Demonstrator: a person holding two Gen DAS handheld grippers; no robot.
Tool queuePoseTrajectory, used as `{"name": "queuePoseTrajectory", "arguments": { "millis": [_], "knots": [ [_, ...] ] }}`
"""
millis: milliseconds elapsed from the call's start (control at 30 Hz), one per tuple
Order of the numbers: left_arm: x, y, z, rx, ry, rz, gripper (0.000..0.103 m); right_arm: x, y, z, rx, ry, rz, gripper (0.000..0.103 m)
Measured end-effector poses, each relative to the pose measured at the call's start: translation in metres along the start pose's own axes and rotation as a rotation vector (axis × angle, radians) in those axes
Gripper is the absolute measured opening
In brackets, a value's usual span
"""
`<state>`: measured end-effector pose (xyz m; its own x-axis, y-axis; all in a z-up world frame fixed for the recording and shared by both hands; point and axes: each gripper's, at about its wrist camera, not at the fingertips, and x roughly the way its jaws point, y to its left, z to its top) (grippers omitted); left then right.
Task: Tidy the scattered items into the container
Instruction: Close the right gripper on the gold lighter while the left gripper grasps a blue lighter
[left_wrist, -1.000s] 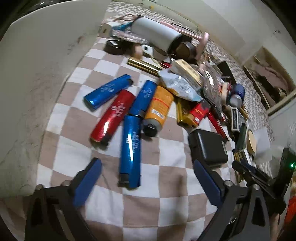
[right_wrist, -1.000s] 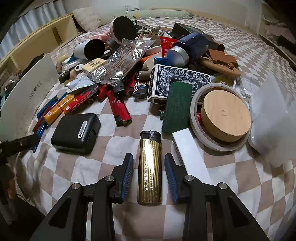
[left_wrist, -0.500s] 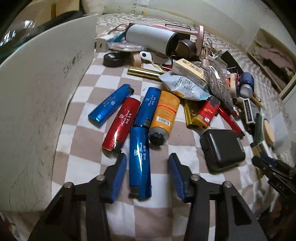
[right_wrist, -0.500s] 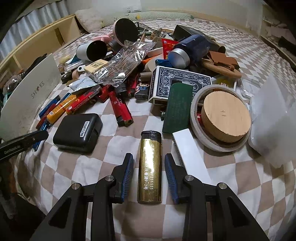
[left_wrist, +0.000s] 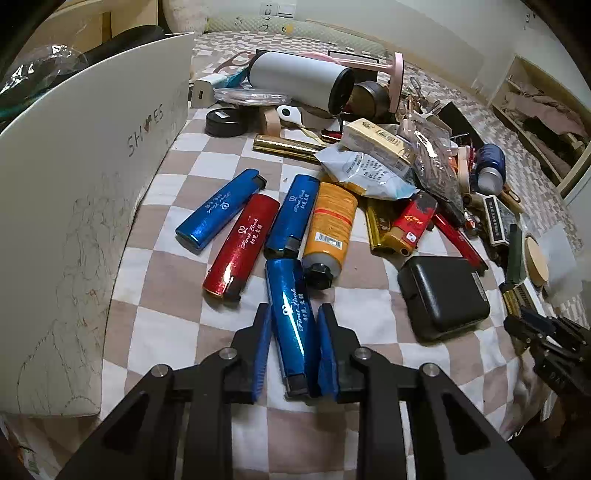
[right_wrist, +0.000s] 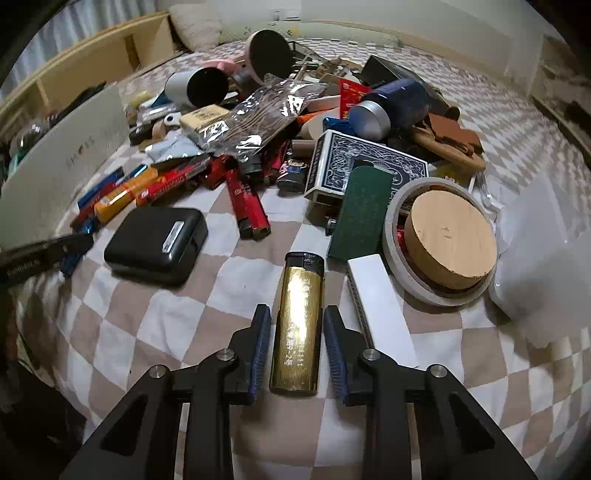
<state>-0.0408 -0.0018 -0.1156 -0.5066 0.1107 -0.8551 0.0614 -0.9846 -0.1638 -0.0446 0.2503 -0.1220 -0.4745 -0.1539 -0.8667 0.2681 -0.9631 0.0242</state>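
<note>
In the left wrist view my left gripper (left_wrist: 294, 339) straddles a blue lighter (left_wrist: 290, 317) that lies on the checked cloth; the right pad touches it, a thin gap shows at the left pad. The white shoebox (left_wrist: 85, 192) stands at the left. In the right wrist view my right gripper (right_wrist: 297, 339) straddles a gold lighter (right_wrist: 297, 328) lying on the cloth, with small gaps on both sides. The shoebox wall (right_wrist: 62, 166) shows at the far left there.
More lighters, red (left_wrist: 242, 243) and blue (left_wrist: 221, 208), an orange bottle (left_wrist: 330, 230) and a black case (left_wrist: 443, 295) lie ahead of the left gripper. A white bar (right_wrist: 380, 306), a cork-lidded dish (right_wrist: 443, 236), a card box (right_wrist: 365, 162) and a pile of clutter surround the right gripper.
My left gripper has moved forward over the blue lighter and narrowed from wide open to nearly touching it. My right gripper stays around the gold lighter, unchanged.
</note>
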Motion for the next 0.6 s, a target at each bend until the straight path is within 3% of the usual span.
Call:
{"name": "queuePoseTrajectory", "arguments": {
  "millis": [233, 600],
  "knots": [
    [-0.006, 0.001, -0.004, -0.010, -0.003, -0.044, 0.023, -0.002, 0.006, 0.000, -0.015, 0.001, -0.034, 0.025],
    [-0.012, -0.009, -0.008, 0.043, 0.001, -0.075, 0.021, -0.017, 0.019, -0.014, 0.055, 0.009, 0.054, 0.025]
  ]
}}
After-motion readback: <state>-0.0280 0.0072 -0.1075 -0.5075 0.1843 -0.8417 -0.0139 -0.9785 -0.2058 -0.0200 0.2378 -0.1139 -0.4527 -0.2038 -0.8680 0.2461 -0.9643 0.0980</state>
